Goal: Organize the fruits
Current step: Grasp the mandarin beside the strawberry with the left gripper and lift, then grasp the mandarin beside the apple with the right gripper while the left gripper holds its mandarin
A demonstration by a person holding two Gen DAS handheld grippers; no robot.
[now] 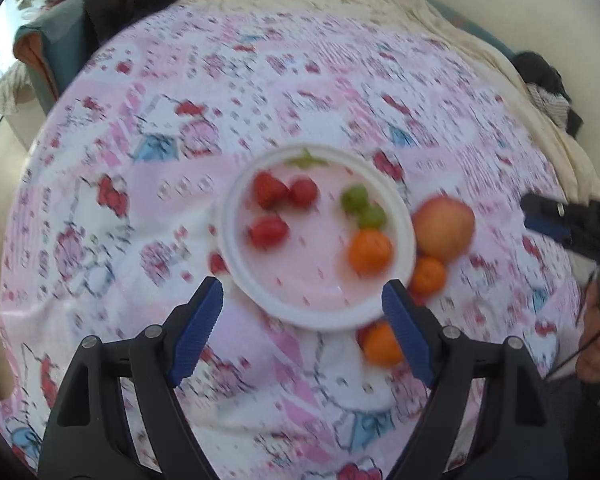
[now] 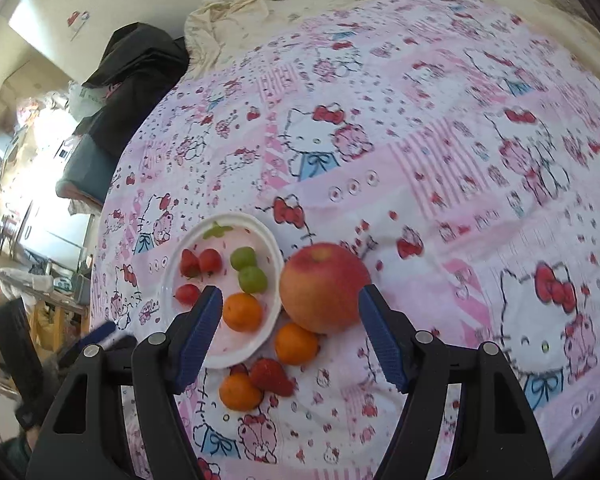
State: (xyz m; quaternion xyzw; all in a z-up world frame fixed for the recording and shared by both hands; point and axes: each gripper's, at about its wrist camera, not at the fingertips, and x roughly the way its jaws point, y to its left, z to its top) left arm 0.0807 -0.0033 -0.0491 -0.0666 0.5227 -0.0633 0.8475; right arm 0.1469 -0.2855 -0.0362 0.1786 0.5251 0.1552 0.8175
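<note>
Ahead of the wide-open left gripper point(image 1: 302, 312) sits a round white plastic plate point(image 1: 236, 240) holding red strawberries, green grapes and an orange tangerine point(image 1: 370, 251). To its right, off the plate, a large red-yellow apple point(image 2: 324, 286) lies just beyond the empty, spread right gripper point(image 2: 290, 318), with two loose tangerines point(image 2: 296, 343) and a strawberry point(image 2: 270, 376) between its fingers.

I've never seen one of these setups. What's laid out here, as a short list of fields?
Surface: pink cartoon-cat patterned cloth
Container: round white plate
On the plate: three red strawberries, two green grapes, one small orange mandarin
Off the plate: large red-yellow apple, two more mandarins, one strawberry
Left gripper: open, holding nothing, above the plate's near rim
Right gripper: open, holding nothing, jaws either side of the apple
</note>
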